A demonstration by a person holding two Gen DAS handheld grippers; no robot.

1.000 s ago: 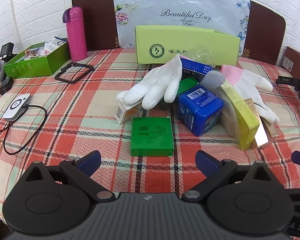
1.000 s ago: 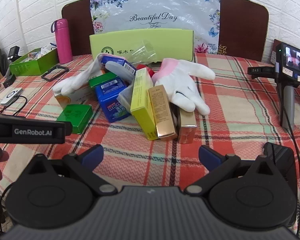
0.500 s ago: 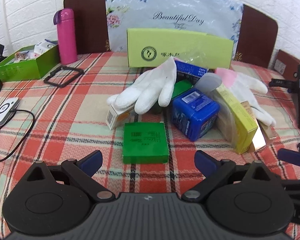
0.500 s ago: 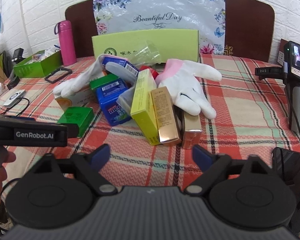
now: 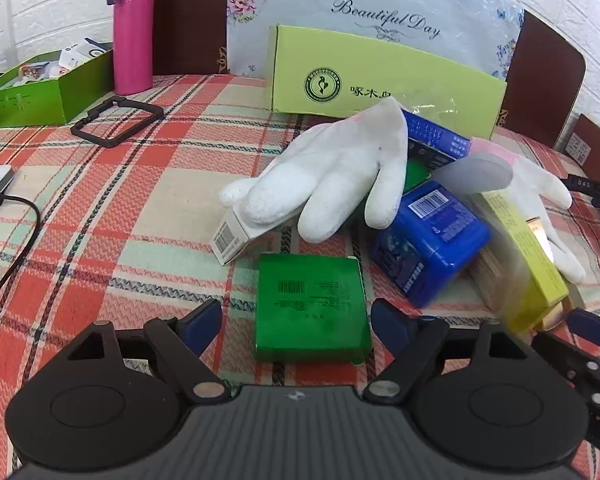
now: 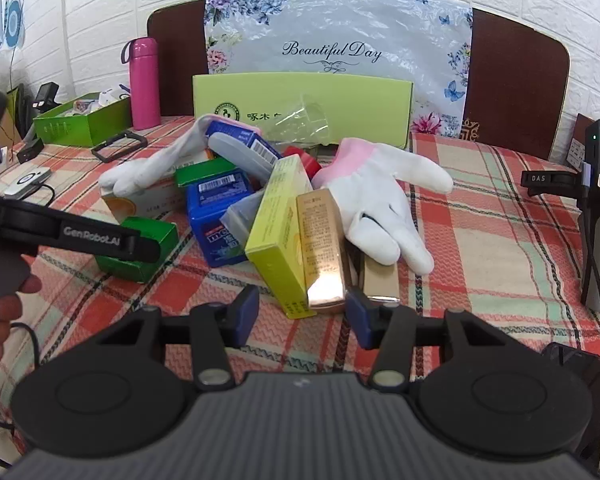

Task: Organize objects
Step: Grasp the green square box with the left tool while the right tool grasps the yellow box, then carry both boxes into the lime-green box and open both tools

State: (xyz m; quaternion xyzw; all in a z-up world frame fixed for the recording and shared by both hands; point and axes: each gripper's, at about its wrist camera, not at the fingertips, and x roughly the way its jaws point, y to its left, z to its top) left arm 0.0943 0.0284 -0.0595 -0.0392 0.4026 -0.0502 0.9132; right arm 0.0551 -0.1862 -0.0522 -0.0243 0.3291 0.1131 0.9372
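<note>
A pile of objects lies on the plaid table. In the left wrist view, a flat green box (image 5: pixel 312 306) lies between the open fingers of my left gripper (image 5: pixel 296 324), near end inside the gap. Behind it are a white glove (image 5: pixel 332 176), a blue tin (image 5: pixel 430 240) and a yellow box (image 5: pixel 520 248). In the right wrist view, my right gripper (image 6: pixel 302 316) is open with the near ends of the yellow box (image 6: pixel 278 236) and a gold box (image 6: pixel 324 248) just ahead of its fingertips. A pink-cuffed white glove (image 6: pixel 376 204) lies to their right.
A lime-green open carton (image 6: pixel 300 108) stands behind the pile. A pink flask (image 5: pixel 132 28), a green tray (image 5: pixel 48 88) and a black frame (image 5: pixel 116 120) sit at the left back. A camera on a stand (image 6: pixel 598 200) is at the right. A cable (image 5: pixel 16 248) runs along the left.
Both grippers have moved forward toward the pile. The left fingers now flank the green box, and the right fingers have narrowed and reached the yellow and gold boxes.
</note>
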